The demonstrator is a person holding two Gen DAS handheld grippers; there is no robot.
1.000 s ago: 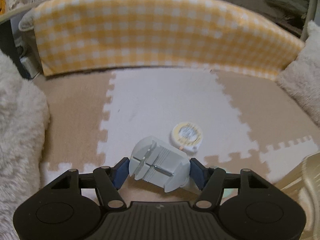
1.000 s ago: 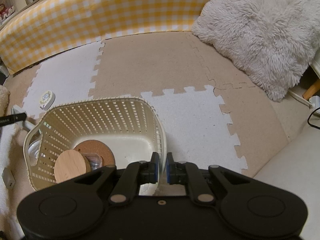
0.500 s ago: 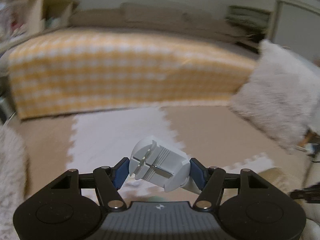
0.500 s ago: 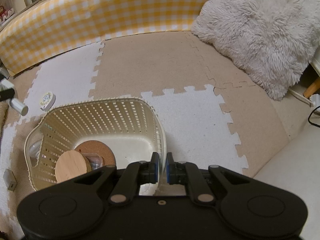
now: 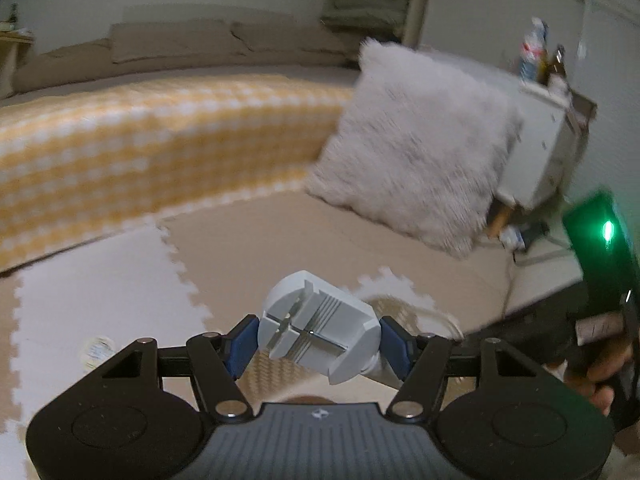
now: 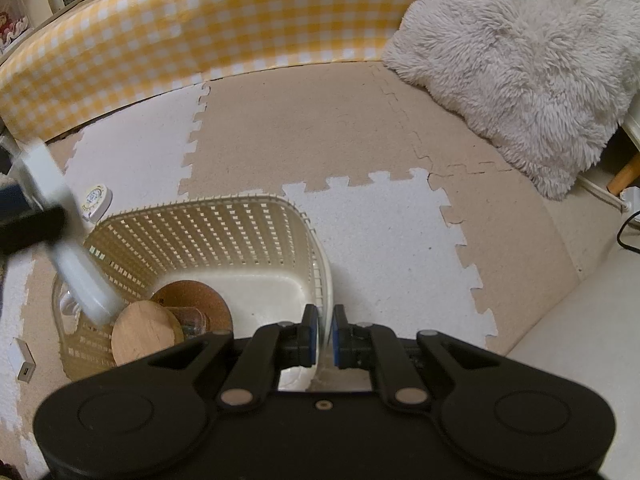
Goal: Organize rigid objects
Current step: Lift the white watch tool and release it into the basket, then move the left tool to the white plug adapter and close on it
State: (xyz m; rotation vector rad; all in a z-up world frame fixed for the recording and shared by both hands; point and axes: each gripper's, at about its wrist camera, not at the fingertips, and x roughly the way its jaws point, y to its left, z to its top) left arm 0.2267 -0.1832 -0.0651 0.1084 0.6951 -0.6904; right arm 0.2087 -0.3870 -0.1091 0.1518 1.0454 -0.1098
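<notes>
A: Quick status. What's the left gripper (image 5: 318, 342) got?

B: Grey plastic tool (image 5: 318, 328), ribbed block w/ a white handle. Blue pads clamp it on both sides, so it's gripped, off the floor. In the right wrist view the tool is a blurred white shape over the near-left corner of the basket (image 6: 256, 216).

A: Right gripper (image 6: 325, 336)?

B: Closed on the basket's near rim, one pad inside the wall, one outside. Looks like it's steadying the basket.

A: What's in the basket?

B: Cork coaster (image 6: 192, 304), flat on the bottom, and a glass jar w/ a wooden lid (image 6: 146, 332) lying on its side, partly over the coaster. Rest of the bottom is bare.

A: So which step?

B: Carry-to-basket, I'd say. Pick is done, drop isn't. Tool is over the rim area, not inside yet.

A: Next move needs?

B: Bring the tool over the bare part of the bottom, away from the jar, lower it in, then open the pads. The tool is tilted in the grip, so prob. lower before letting go, else it could knock the jar.

A: Anything left on the mat?

B: Small round tin (image 6: 95, 199) just beyond the basket's far-left corner, and a small white block (image 6: 25, 364) left of the basket, can't tell what it is. Prob. next after this one.
</notes>
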